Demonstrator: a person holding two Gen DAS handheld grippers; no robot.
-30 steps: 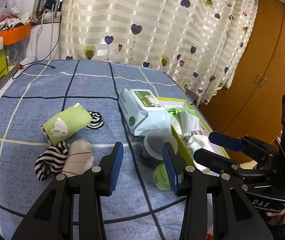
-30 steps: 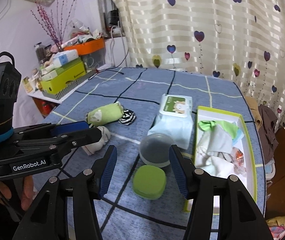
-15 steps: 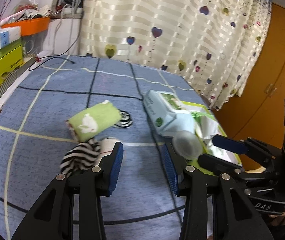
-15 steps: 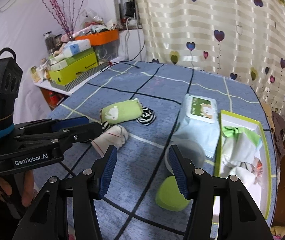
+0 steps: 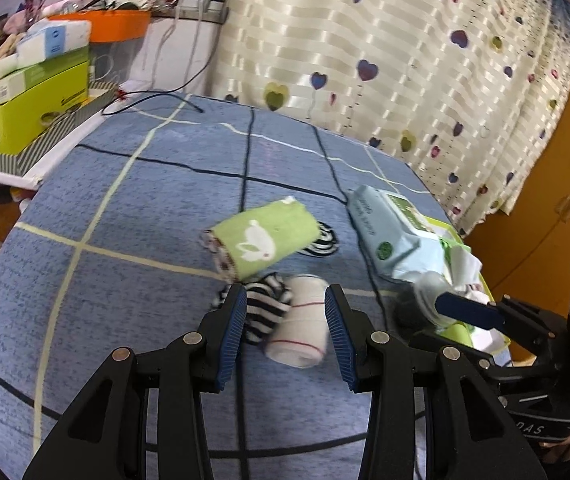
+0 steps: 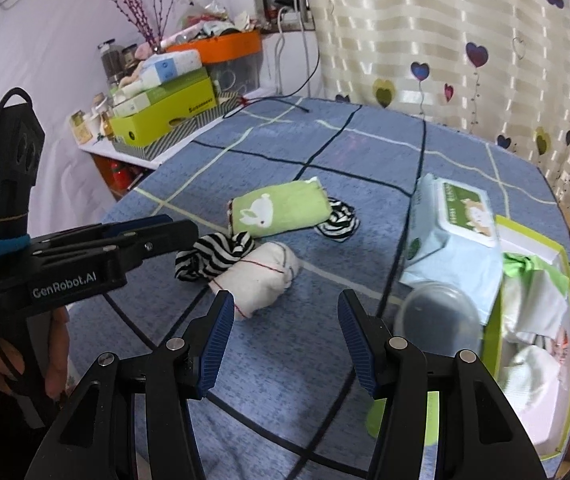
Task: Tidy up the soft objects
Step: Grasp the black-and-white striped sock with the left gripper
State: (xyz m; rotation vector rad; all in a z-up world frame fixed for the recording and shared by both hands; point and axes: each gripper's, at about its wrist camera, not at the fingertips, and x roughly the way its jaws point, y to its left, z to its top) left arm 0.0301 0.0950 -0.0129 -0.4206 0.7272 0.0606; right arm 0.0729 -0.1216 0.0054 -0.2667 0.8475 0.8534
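A rolled white sock (image 5: 300, 330) (image 6: 259, 280) and a black-and-white striped sock (image 5: 265, 307) (image 6: 213, 255) lie together on the blue checked table. My left gripper (image 5: 285, 334) is open with both socks between its fingers, just above them. A green rolled cloth with a white rabbit (image 5: 265, 242) (image 6: 279, 210) lies behind them, with a second striped sock (image 6: 338, 220) at its right end. My right gripper (image 6: 283, 338) is open and empty, hovering just short of the white sock. A green-rimmed box (image 6: 553, 454) at the right holds several soft cloths.
A pack of wet wipes (image 6: 457, 232) (image 5: 389, 232) lies beside the box. A clear round container (image 6: 439, 316) and a green lid (image 6: 377, 420) sit in front of it. Boxes and clutter (image 6: 165, 108) stand on a shelf at the far left. A curtain hangs behind the table.
My left gripper has swung left from the round container to straddle the white and striped socks. My right gripper has shifted left toward the white sock. Both stay open.
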